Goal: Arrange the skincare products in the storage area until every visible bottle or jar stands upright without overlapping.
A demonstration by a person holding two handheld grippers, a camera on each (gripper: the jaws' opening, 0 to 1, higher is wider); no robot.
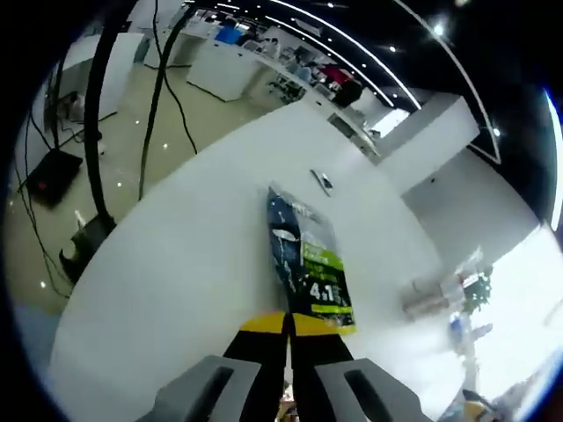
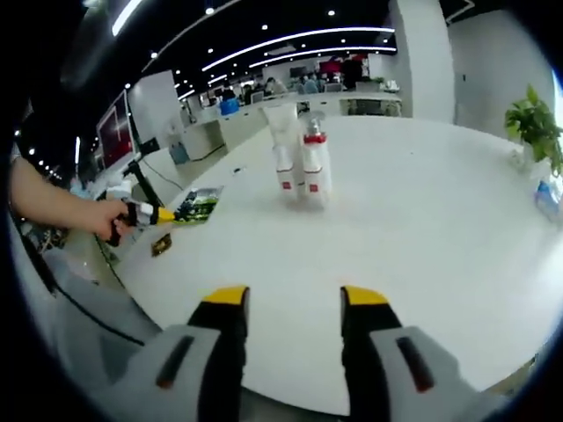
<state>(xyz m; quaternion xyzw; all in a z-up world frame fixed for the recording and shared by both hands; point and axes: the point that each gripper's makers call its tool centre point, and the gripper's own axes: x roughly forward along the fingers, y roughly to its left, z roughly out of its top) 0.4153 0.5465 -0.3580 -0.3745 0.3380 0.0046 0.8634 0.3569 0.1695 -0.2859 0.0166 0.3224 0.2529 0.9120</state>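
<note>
At a round white table [image 2: 457, 264] in an open-plan office, a person works two hand-held grippers over a set of skincare products; the left gripper [image 1: 288, 323], its yellow-tipped jaws pressed together, pinches the near edge of a flat sachet [image 1: 306, 264] (dark blue with a green label), which lies out along the tabletop toward 12 o'clock in the left gripper view. In the right gripper view the same gripper and the hand [image 2: 113, 218] behind it appear at 9 o'clock at the table's edge, the sachet beside them. The right gripper [image 2: 292, 303] hangs released, its jaws well apart and holding nothing, low at 6 o'clock over the table's near rim; straight ahead toward 12 o'clock a white tube [image 2: 282, 149] and a red-capped white bottle [image 2: 315, 163] stand upright, just beside one another (whether they touch cannot be told), well apart from the sachet. A potted plant [image 2: 535, 127] sits at 2 o'clock.

The step in hand appears to be bringing the sachet in toward the standing pair; the next move likely calls for lifting it without letting it slip from the pinch, carrying it across, and setting it near the bottles without overlapping or knocking them; the free right gripper could steady it there.
</note>
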